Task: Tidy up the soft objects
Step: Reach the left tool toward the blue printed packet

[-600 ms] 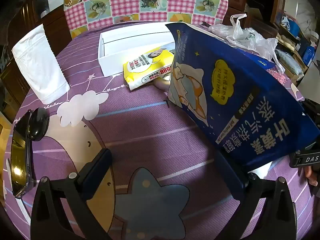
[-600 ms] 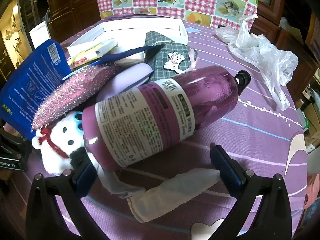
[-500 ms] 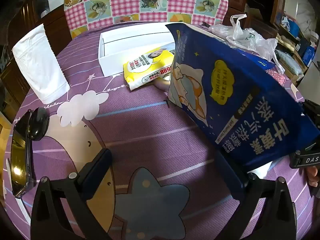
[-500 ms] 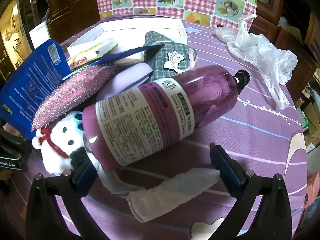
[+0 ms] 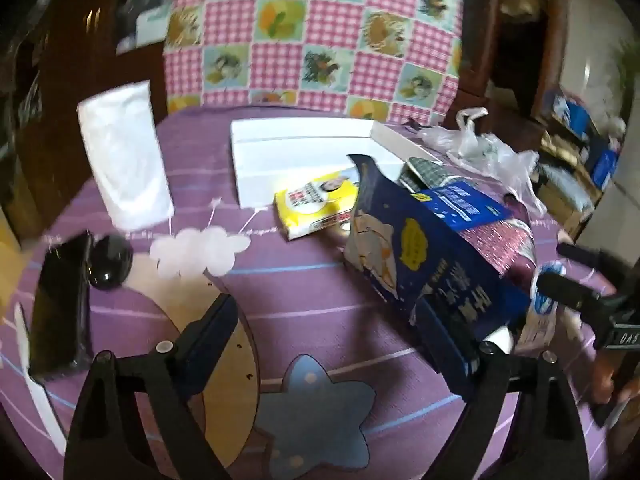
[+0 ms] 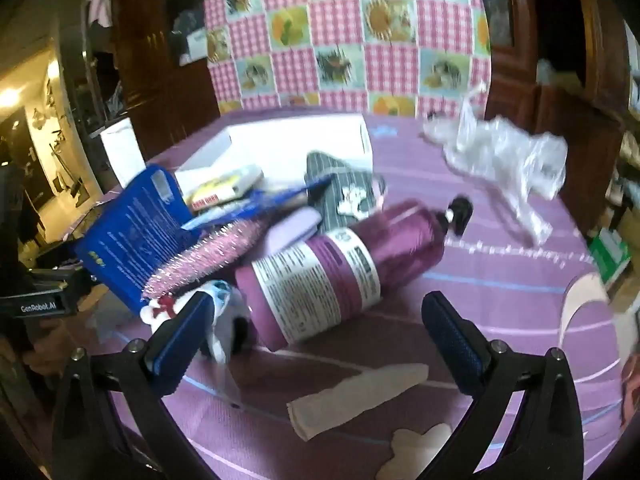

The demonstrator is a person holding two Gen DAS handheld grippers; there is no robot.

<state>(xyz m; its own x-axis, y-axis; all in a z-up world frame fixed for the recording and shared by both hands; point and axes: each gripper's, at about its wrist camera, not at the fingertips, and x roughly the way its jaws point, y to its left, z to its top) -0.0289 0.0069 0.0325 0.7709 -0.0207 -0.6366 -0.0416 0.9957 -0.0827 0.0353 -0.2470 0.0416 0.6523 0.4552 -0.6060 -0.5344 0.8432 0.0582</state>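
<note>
Left wrist view: left gripper (image 5: 326, 334) fingers spread wide, empty; dark blue printed pouch (image 5: 416, 248) touching right finger, just front-right of white shallow box (image 5: 304, 152).

Right wrist view: right gripper (image 6: 316, 336) fingers wide apart, empty; purple labelled bottle (image 6: 340, 272) lying in front of box, white plush toy (image 6: 216, 304) beside it. Risk: nudged bottle likely rolls across purple surface (image 6: 500, 280).

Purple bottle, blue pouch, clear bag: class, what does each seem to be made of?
Purple bottle: likely glossy plastic, with highlights along its side and a white paper-like label.
Blue pouch: probably printed plastic film, since it creases and bends.
Clear bag: thin crinkled plastic film, see-through and wrinkled.
</note>
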